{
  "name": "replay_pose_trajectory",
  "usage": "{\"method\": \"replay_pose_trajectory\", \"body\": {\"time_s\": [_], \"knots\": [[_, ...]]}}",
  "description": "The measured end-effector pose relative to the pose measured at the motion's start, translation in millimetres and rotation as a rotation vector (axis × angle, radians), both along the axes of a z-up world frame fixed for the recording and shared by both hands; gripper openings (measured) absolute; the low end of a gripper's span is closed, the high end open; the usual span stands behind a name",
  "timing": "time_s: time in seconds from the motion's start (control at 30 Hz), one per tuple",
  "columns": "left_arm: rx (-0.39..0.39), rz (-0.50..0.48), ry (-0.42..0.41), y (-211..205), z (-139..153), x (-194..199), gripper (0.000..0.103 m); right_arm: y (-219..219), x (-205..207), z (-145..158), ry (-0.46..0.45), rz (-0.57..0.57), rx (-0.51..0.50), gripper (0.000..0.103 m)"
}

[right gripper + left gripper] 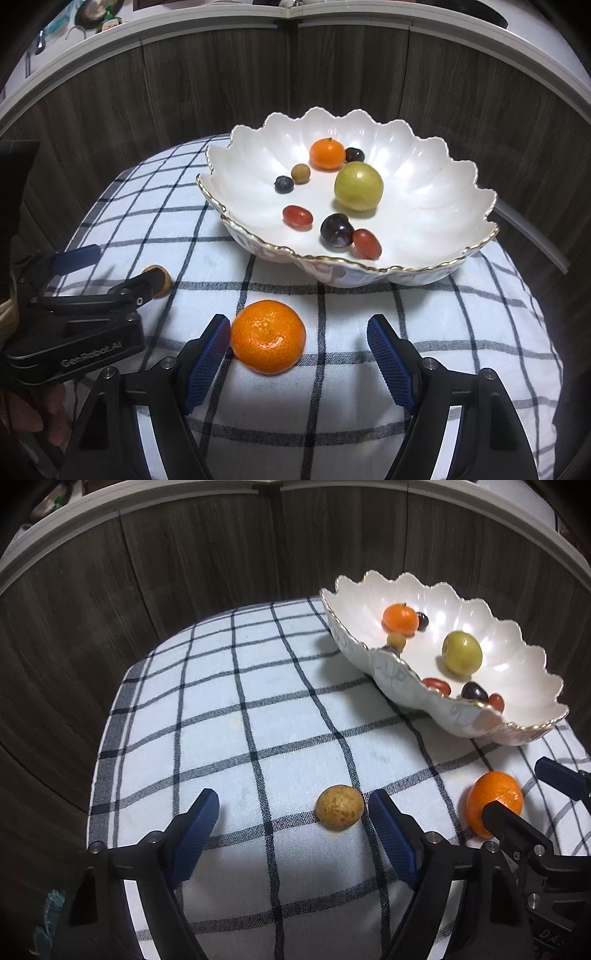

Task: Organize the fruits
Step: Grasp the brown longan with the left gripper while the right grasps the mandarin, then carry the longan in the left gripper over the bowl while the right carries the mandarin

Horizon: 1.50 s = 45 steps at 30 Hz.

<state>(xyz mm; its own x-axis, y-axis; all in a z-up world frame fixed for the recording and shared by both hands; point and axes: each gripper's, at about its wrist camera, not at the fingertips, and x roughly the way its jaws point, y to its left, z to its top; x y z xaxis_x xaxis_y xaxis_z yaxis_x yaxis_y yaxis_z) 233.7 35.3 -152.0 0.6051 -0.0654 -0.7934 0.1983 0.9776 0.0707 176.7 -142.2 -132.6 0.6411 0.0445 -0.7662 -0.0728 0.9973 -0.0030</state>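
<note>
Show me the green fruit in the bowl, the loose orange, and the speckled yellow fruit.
Green fruit point(358, 186), right wrist view, middle of its skin.
Orange point(268, 336), right wrist view, top near the dimple.
Speckled fruit point(340, 806), left wrist view, centre of its side.

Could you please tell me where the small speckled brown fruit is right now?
The speckled brown fruit lies on the checked cloth, between the left gripper fingers, near its right one.

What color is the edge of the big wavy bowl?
Gold. The white scalloped ceramic bowl has a thin gold rim, clearest in the right wrist view.
</note>
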Motion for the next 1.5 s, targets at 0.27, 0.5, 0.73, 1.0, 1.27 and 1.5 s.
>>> {"method": "replay_pose_trajectory", "body": {"time_s": [0.27, 0.5, 0.73, 1.0, 1.27, 1.5], "knots": [[-0.005, -0.031, 0.033, -9, -11, 2, 0.063, 1, 4, -9, 0.018, 0.014, 0.025, 0.077], [-0.031, -0.058, 0.030, -14, -10, -1, 0.041, 5, 8, -15, 0.028, 0.039, 0.053, 0.071], [-0.036, -0.071, 0.034, -19, -10, -4, 0.028, 8, 8, -18, 0.046, 0.068, 0.069, 0.046], [-0.043, -0.046, 0.037, -15, -5, -7, 0.028, 9, 6, -13, 0.035, 0.075, 0.074, 0.045], [-0.049, -0.028, 0.021, -12, 9, -13, 0.028, 9, 3, -4, 0.022, 0.079, 0.079, 0.045], [-0.046, -0.025, -0.002, -12, 22, -20, 0.028, 7, -2, 9, -0.001, 0.080, 0.087, 0.045]]}}
